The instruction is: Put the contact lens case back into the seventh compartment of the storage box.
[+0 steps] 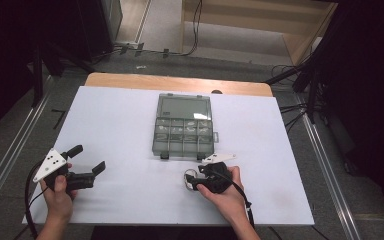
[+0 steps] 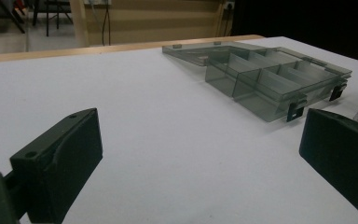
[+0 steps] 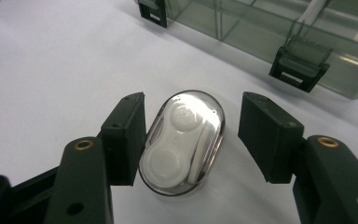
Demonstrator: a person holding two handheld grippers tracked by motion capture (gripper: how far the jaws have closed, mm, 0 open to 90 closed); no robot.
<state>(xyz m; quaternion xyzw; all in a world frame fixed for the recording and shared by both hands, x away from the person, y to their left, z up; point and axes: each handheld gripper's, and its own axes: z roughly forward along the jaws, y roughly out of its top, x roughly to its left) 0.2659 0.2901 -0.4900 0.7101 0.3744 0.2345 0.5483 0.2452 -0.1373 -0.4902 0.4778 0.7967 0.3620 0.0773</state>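
Two black jaws of the right gripper [image 3: 191, 140] are seen spread around a small clear capsule [image 3: 182, 142] with white parts inside, which lies flat on the white table [image 1: 120, 125] near the front edge, right of centre. One jaw is pressed against or just beside the capsule's side, while the other is held apart from it, so nothing is gripped yet. Just beyond, the grey compartment box [image 1: 184, 125] is laid open at the table's middle, its lid folded away to the far side and its black latches [image 3: 300, 65] turned toward the capsule. The left gripper [image 1: 86, 161] is held wide open and empty over bare table at the near left, well apart from both.

A slip is judged the main risk: the capsule's smooth, rounded shell could be squeezed out from between the jaws if they are closed off-centre. A one-sided touch could also push it sideways across the slick surface, toward the latches. If it is carried to the box, a loose hold could let it be dropped outside the narrow compartments.
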